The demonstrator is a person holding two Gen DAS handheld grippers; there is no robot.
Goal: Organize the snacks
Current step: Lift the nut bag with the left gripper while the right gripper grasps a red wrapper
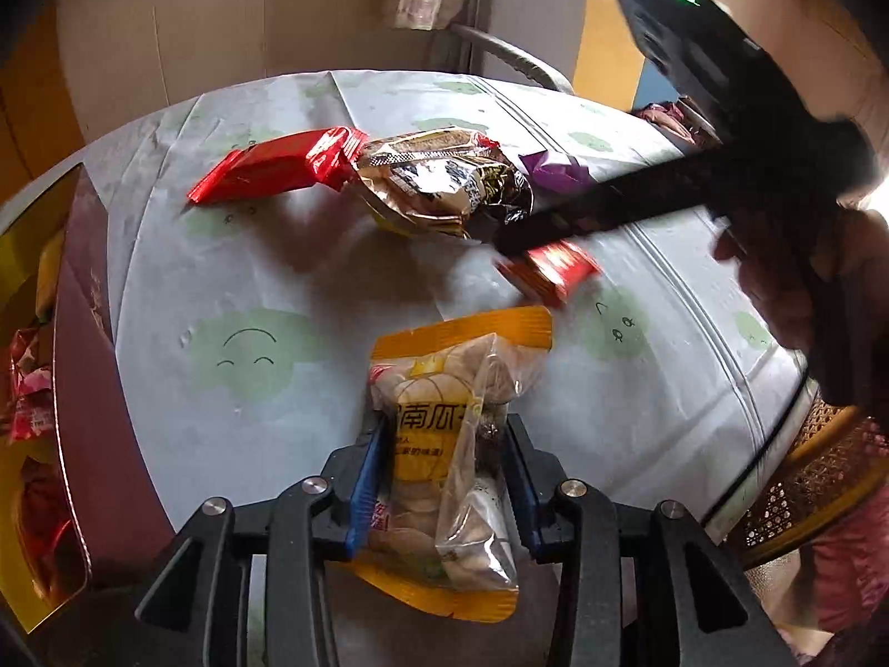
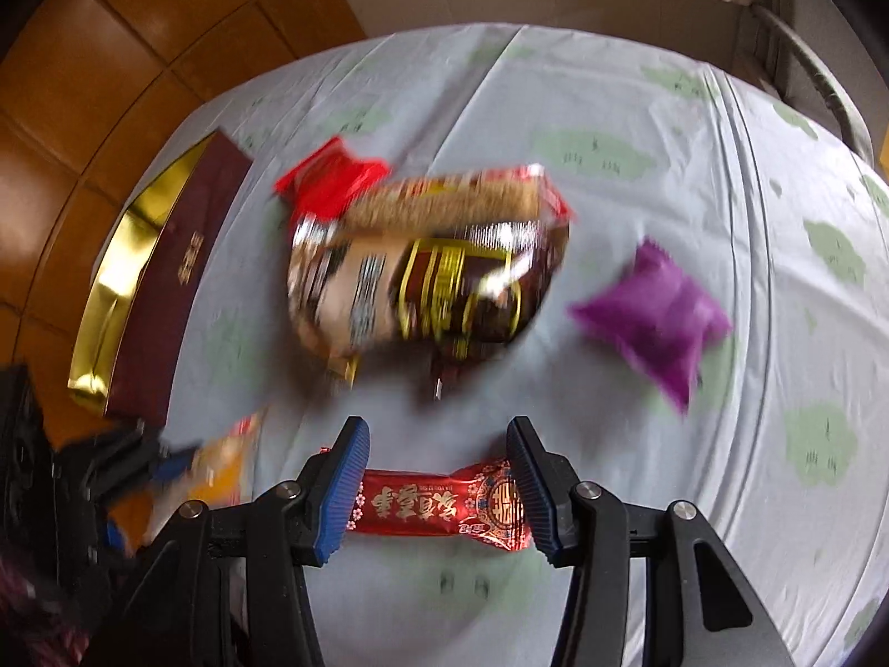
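My left gripper is shut on a yellow and clear packet of pumpkin biscuits, held above the table. My right gripper is shut on a small red snack bar that spans its jaws; in the left wrist view it reaches in from the right with the red bar. On the table lie a red packet, a large brown and gold packet and a purple packet. The right wrist view is blurred.
A maroon box with a gold lining stands open at the table's left edge; it holds several snacks. The table has a pale cloth with green smiley clouds. A chair stands behind the table.
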